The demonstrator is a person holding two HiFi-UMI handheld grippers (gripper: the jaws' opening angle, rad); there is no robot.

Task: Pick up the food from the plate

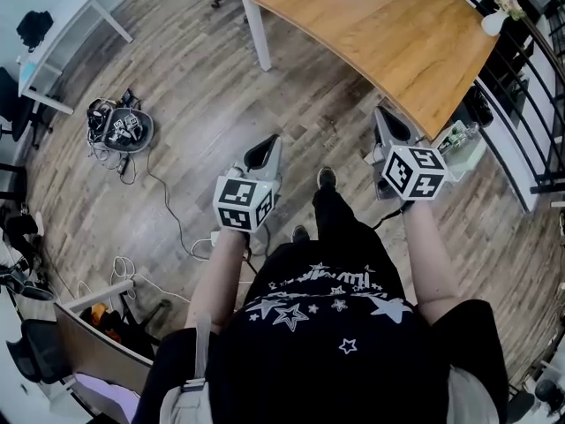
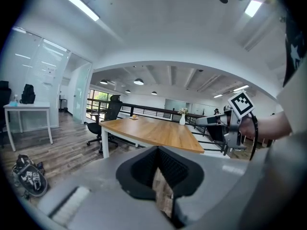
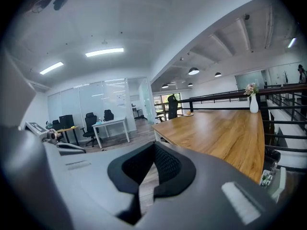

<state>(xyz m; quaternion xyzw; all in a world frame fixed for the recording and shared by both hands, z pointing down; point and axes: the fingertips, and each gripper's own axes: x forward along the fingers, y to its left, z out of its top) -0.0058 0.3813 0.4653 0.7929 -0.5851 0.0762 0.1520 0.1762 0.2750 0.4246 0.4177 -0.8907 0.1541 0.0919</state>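
The person is holding out the left gripper (image 1: pixel 265 146) and the right gripper (image 1: pixel 389 118), both with jaws pressed together on nothing. The wooden table (image 1: pixel 380 25) is standing ahead. The plate (image 2: pixel 134 117) with the food (image 2: pixel 135 115) is sitting near the tabletop's far left corner.

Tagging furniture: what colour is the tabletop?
The curved wooden tabletop is light brown; best in head view.

We see a small plate (image 2: pixel 135 118) far away, at the far end of the wooden counter (image 2: pixel 158 131). A little round yellow food (image 2: pixel 134 115) sits on it.
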